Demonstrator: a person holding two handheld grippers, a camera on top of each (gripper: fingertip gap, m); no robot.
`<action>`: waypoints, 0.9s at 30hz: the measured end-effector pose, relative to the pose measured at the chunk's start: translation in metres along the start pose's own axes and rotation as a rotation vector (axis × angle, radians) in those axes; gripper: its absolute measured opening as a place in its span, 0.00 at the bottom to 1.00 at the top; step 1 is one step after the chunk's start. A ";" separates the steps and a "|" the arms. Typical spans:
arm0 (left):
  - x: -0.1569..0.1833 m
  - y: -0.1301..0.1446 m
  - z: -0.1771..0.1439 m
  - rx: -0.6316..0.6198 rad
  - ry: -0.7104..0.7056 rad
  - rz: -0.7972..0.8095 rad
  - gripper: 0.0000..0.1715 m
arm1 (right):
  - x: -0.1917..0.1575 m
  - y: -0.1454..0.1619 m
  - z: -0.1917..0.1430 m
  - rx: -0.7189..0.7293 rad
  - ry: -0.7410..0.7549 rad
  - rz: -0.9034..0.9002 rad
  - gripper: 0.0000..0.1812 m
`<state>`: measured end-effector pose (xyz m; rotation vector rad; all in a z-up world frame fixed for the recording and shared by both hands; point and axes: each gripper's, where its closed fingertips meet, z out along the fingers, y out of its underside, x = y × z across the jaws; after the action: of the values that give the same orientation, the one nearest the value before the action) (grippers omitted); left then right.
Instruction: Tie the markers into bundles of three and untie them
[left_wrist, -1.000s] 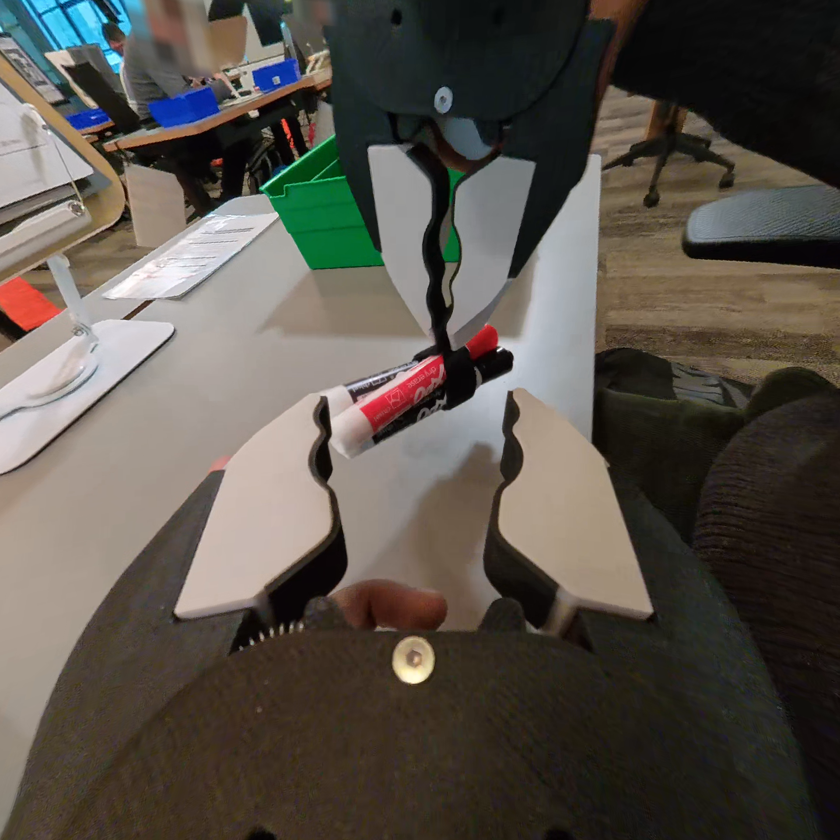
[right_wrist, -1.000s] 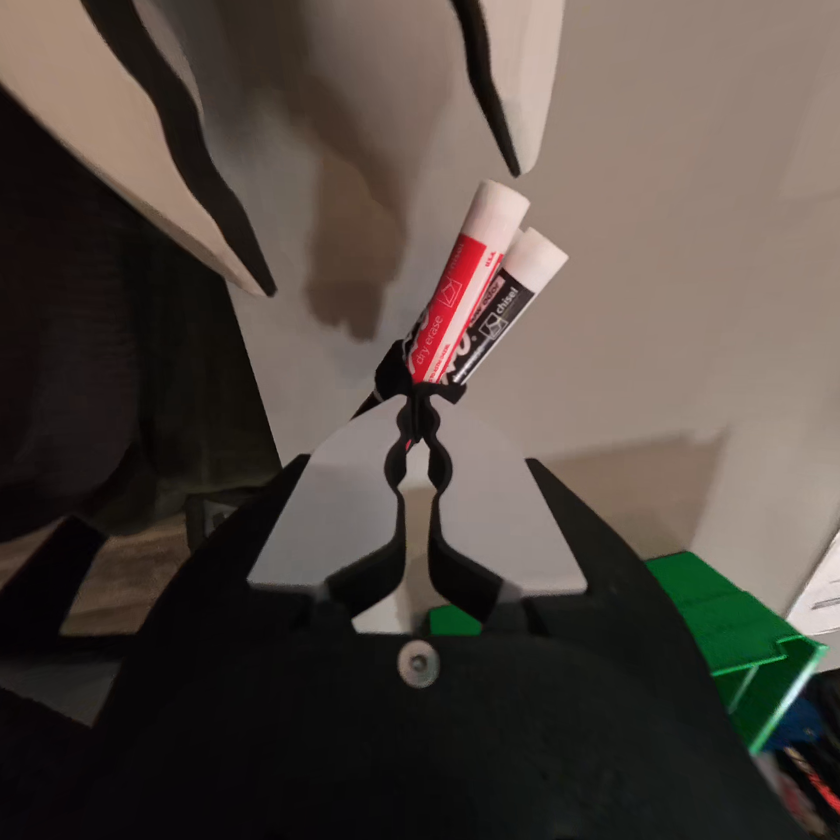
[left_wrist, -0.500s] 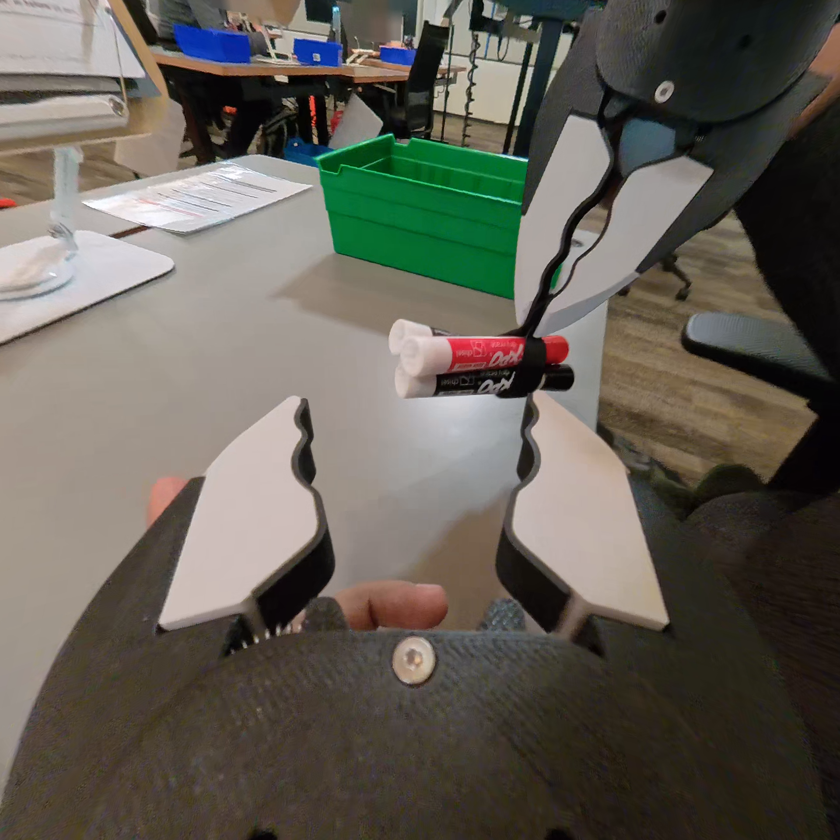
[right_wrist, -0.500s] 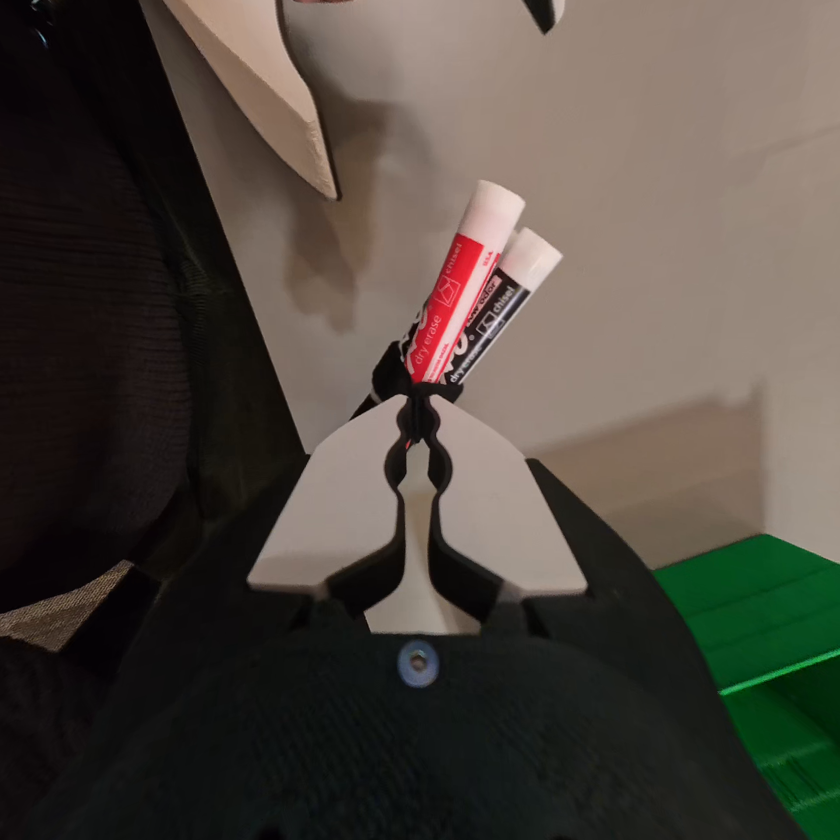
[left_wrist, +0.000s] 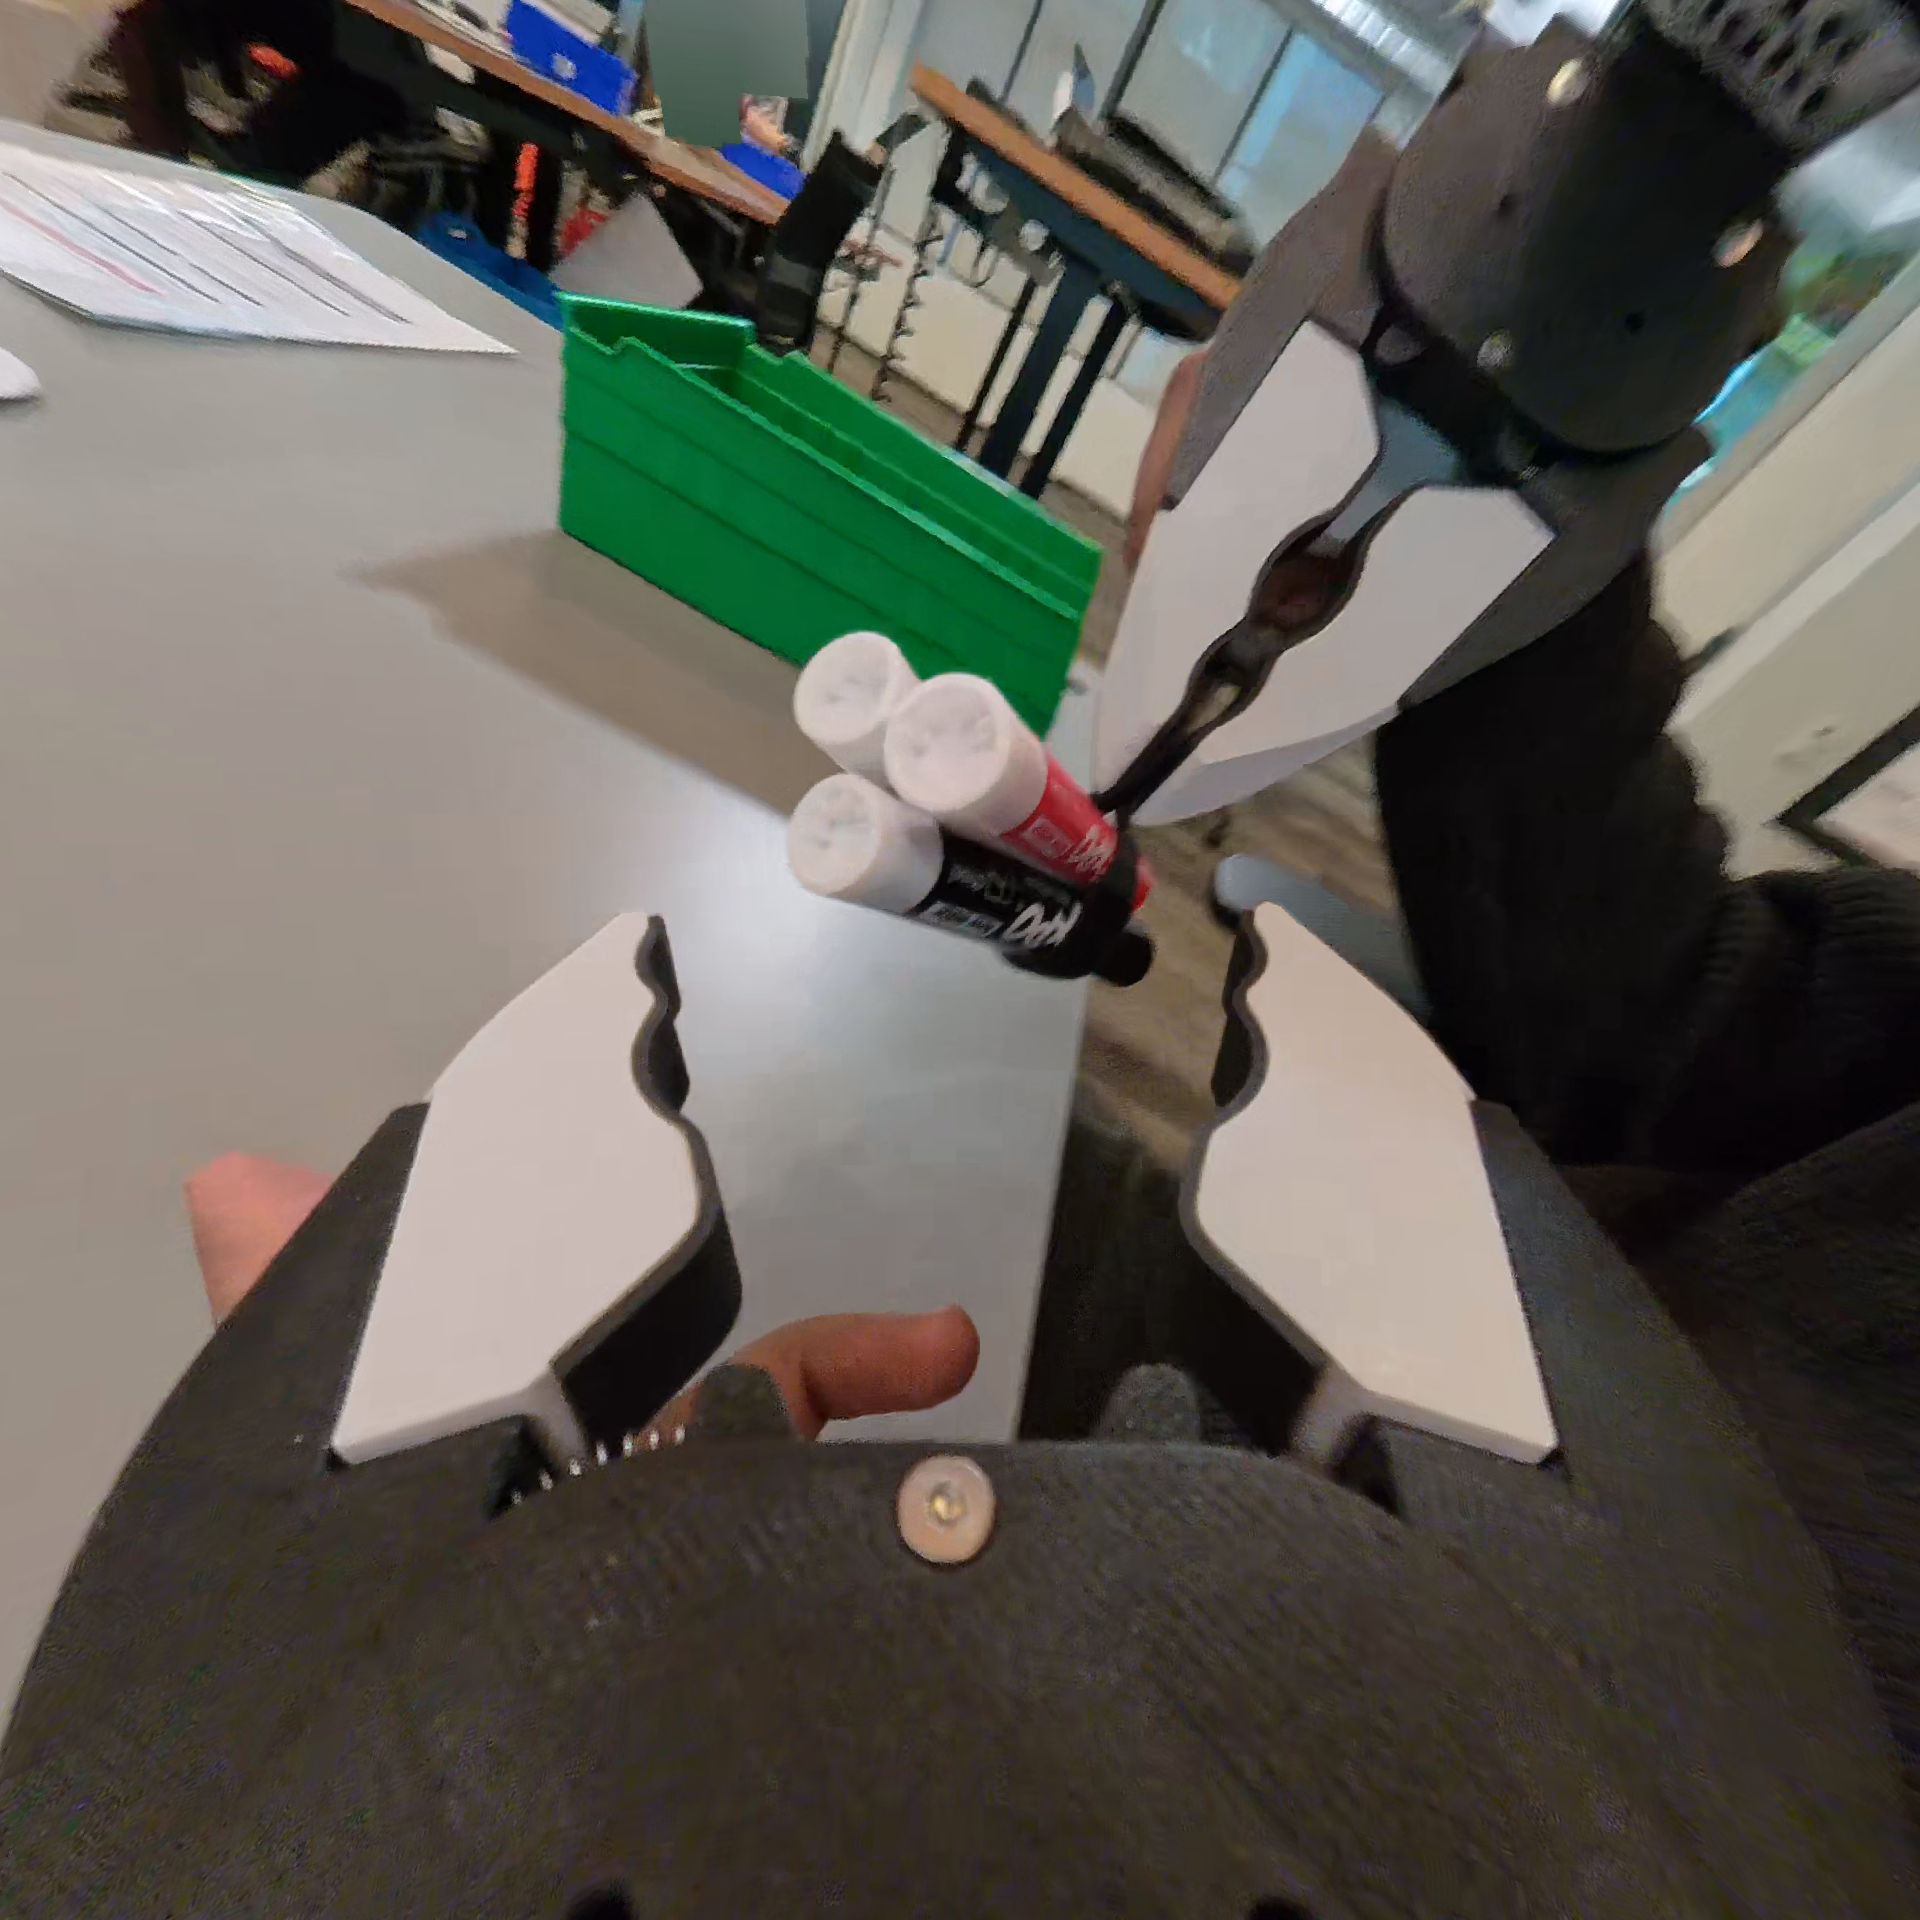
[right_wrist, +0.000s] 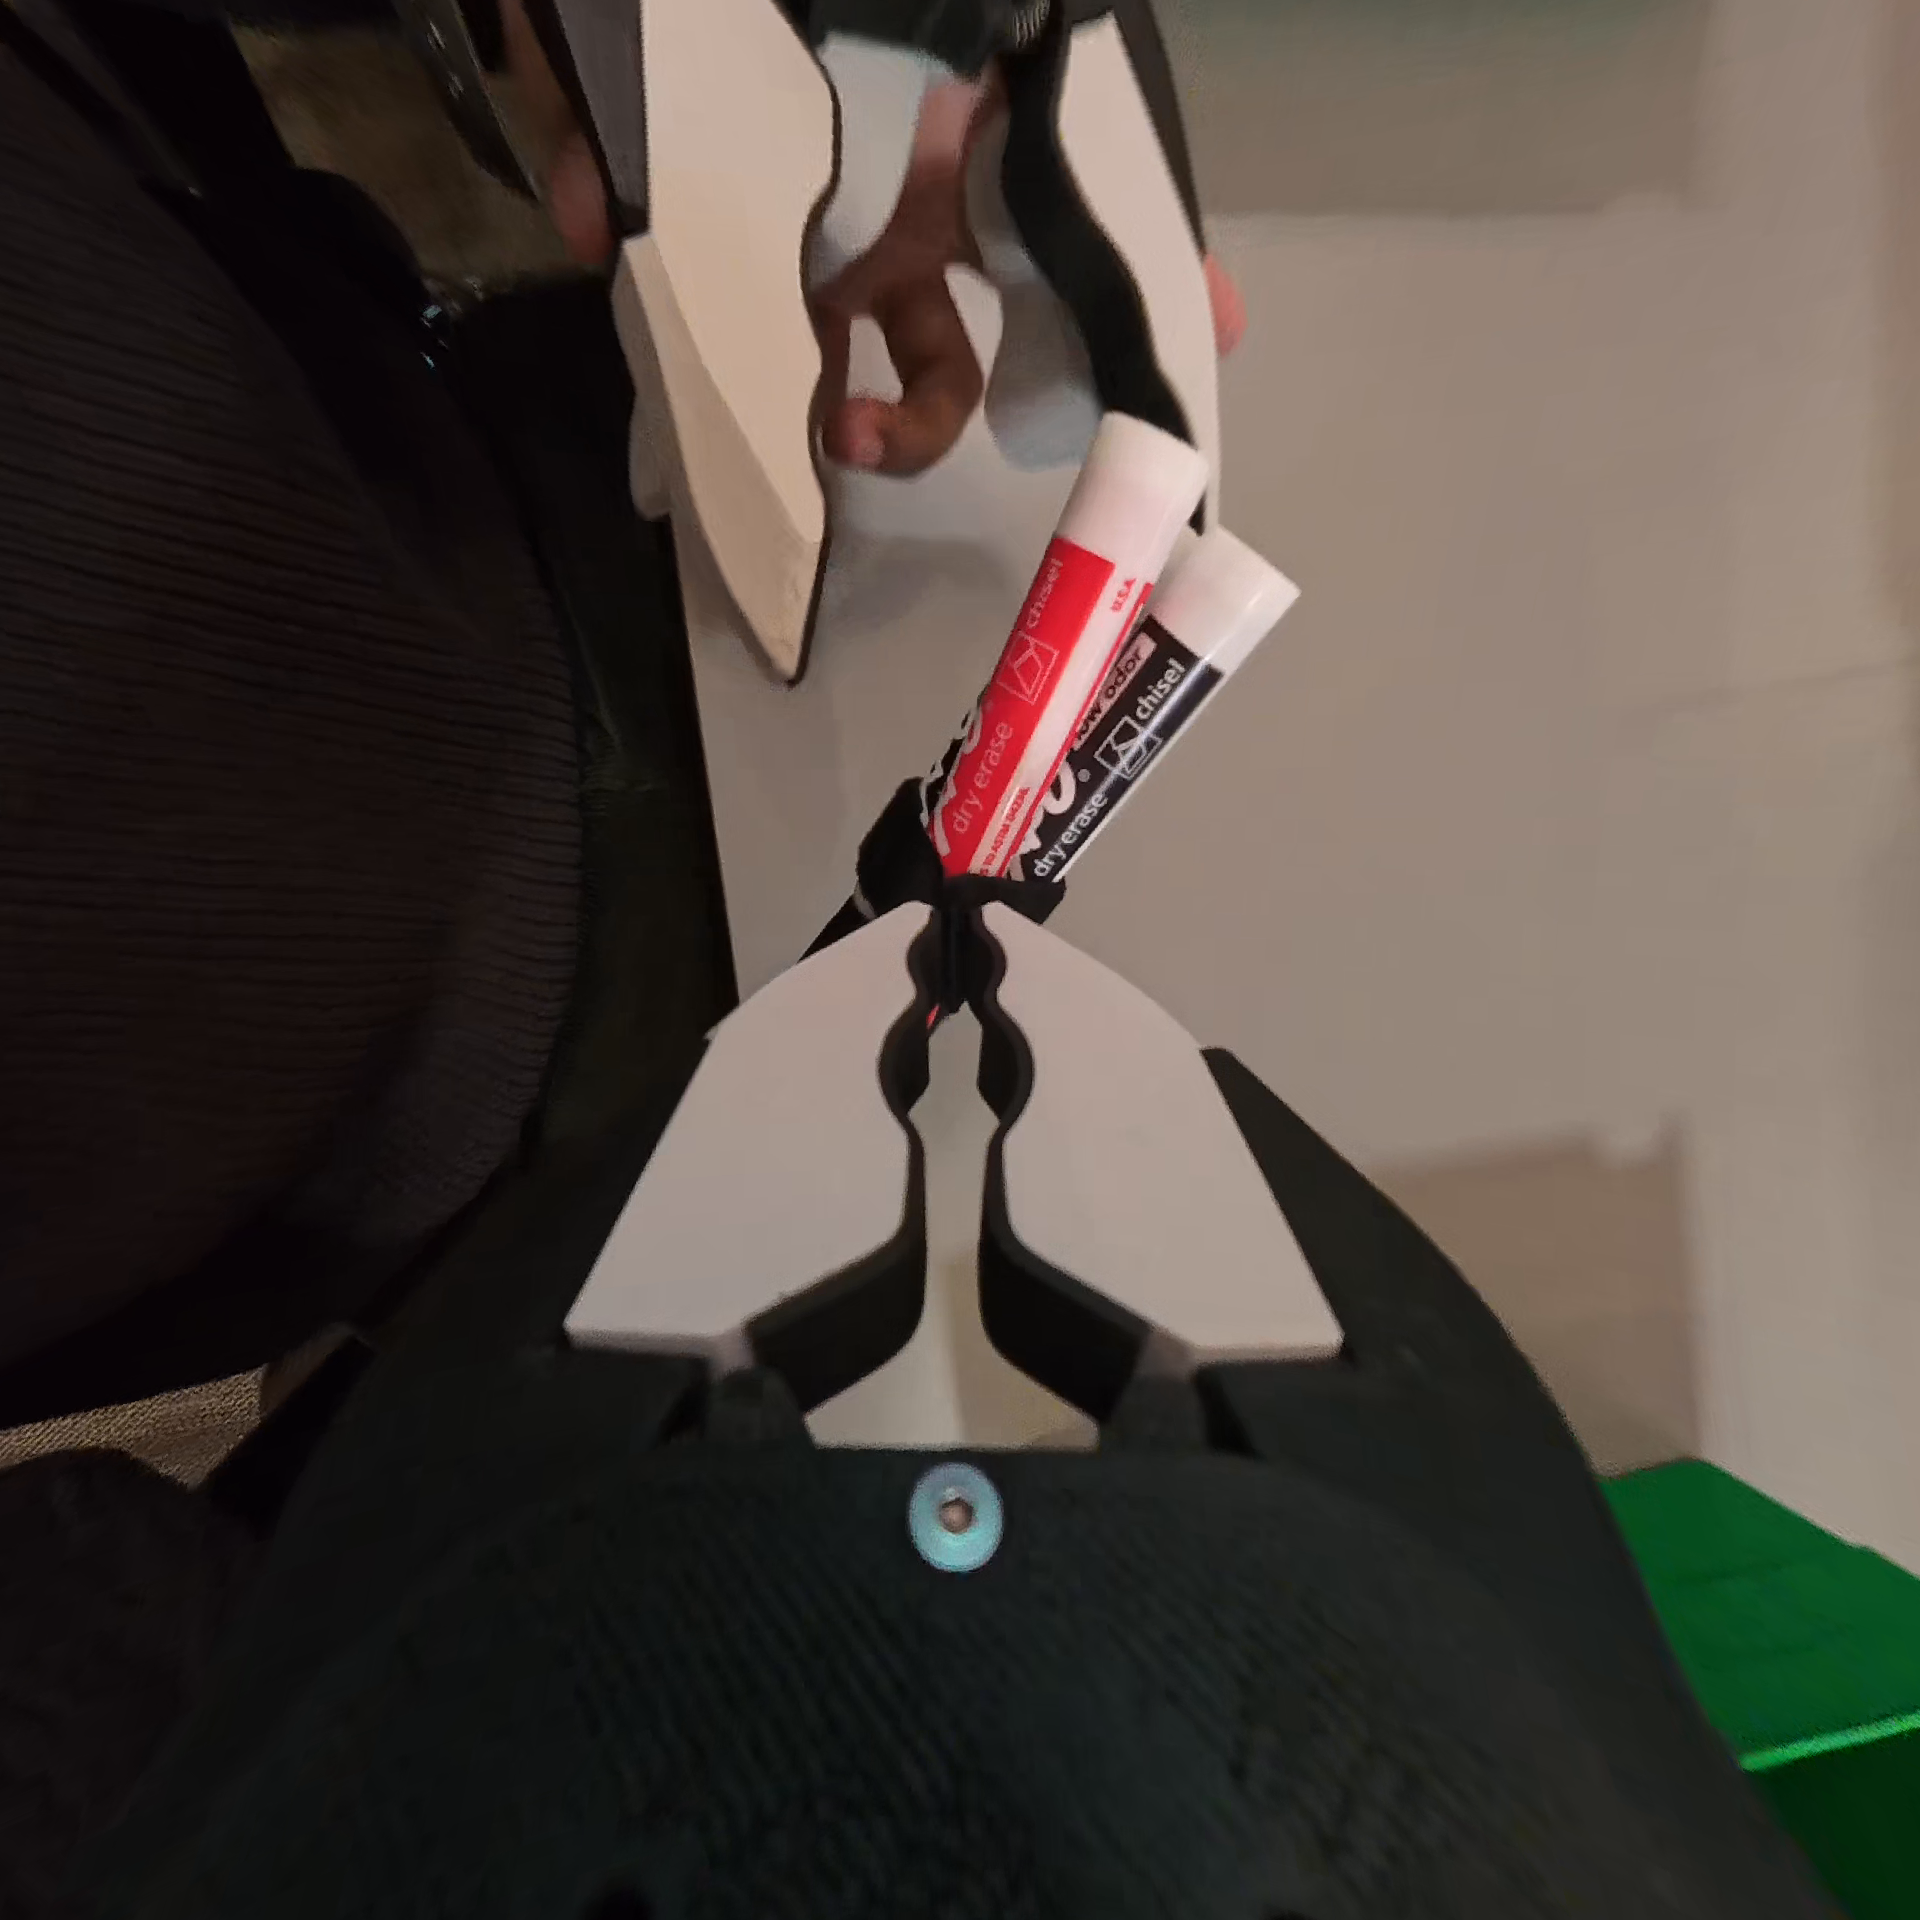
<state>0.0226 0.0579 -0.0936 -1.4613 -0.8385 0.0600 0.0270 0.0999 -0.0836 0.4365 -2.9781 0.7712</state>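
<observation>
In the left wrist view, the left hand-held gripper (left_wrist: 951, 961) fills the lower frame, jaws spread wide and empty over the grey surface (left_wrist: 312, 727). At right of centre, the right hand-held gripper (left_wrist: 1127, 805) angles down from the upper right, pinching the black band on a marker bundle (left_wrist: 956, 805) hanging in the air. A green bin (left_wrist: 790, 509) sits behind.

In the right wrist view, the right hand-held gripper (right_wrist: 954, 906) points up from below, clamped tight on that band; the markers (right_wrist: 1081, 665) tilt toward the upper right, with the spread left hand-held gripper (right_wrist: 997, 582) at top.

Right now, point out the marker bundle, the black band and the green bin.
marker bundle (left_wrist: 940, 805): left wrist view, red marker's barrel.
black band (right_wrist: 902, 854): right wrist view, wrapped part.
green bin (left_wrist: 769, 520): left wrist view, side wall.
</observation>
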 end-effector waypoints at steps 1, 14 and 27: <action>0.007 -0.003 0.002 0.027 0.040 -0.049 0.59 | -0.002 -0.003 -0.001 0.010 -0.005 -0.006 0.02; 0.008 -0.025 -0.001 0.465 0.230 -0.683 0.44 | -0.012 -0.018 -0.003 0.083 -0.058 -0.013 0.02; -0.020 -0.004 0.007 0.485 0.128 -0.881 0.26 | -0.008 -0.007 0.036 0.043 -0.155 0.059 0.02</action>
<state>0.0022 0.0530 -0.1000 -0.5572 -1.1964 -0.4576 0.0381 0.0791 -0.1124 0.4308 -3.1355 0.8462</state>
